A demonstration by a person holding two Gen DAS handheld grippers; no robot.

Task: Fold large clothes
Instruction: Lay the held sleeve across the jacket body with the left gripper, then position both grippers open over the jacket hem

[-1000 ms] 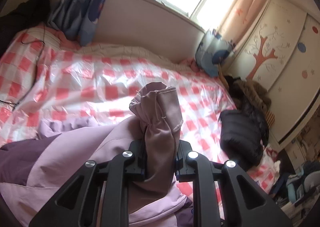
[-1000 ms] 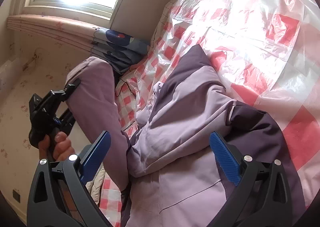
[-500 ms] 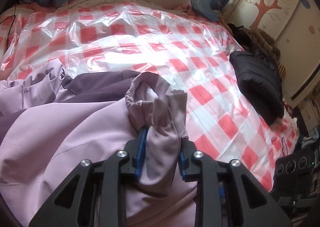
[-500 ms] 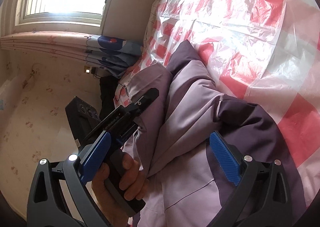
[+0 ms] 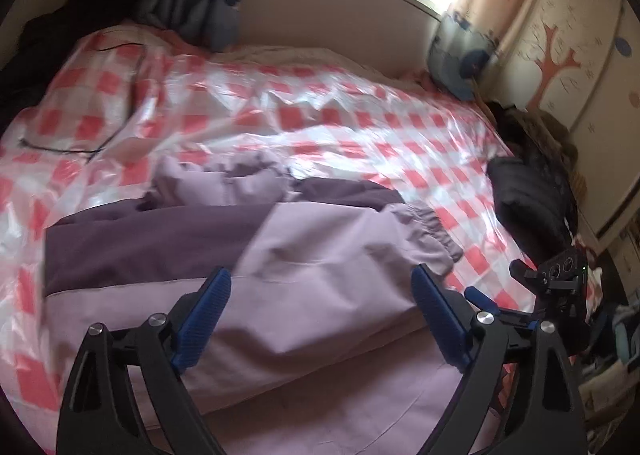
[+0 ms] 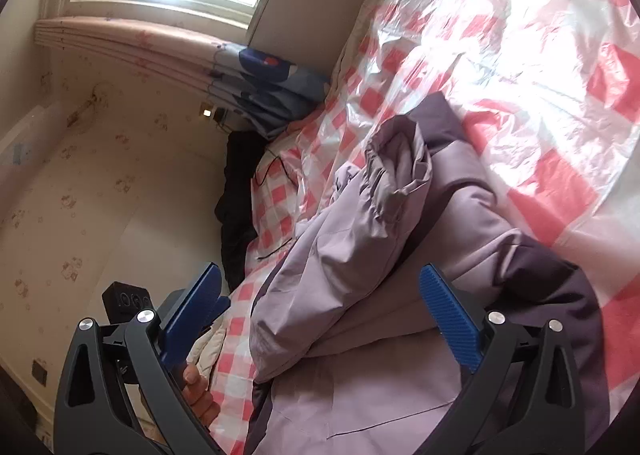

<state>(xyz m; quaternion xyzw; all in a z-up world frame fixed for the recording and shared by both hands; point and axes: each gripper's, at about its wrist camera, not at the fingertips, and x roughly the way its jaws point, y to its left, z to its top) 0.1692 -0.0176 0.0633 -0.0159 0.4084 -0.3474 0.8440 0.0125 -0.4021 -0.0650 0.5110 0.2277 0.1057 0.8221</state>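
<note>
A large lilac jacket with dark purple panels lies on the bed, also in the right wrist view. One sleeve lies folded across its body, cuff pointing away. My left gripper is open and empty, hovering just above the jacket. My right gripper is open and empty over the jacket's lower part. The other gripper's tool shows at the right edge of the left wrist view.
The bed carries a red-and-white checked plastic sheet. A black padded jacket lies at the bed's right edge. A black cable and dark clothing lie at the head end. A blue cushion sits by the window wall.
My left gripper was shut on the sleeve cuff, carried it down across the jacket, then opened and let it go. The sleeve now lies on the jacket. My right gripper stayed open.
</note>
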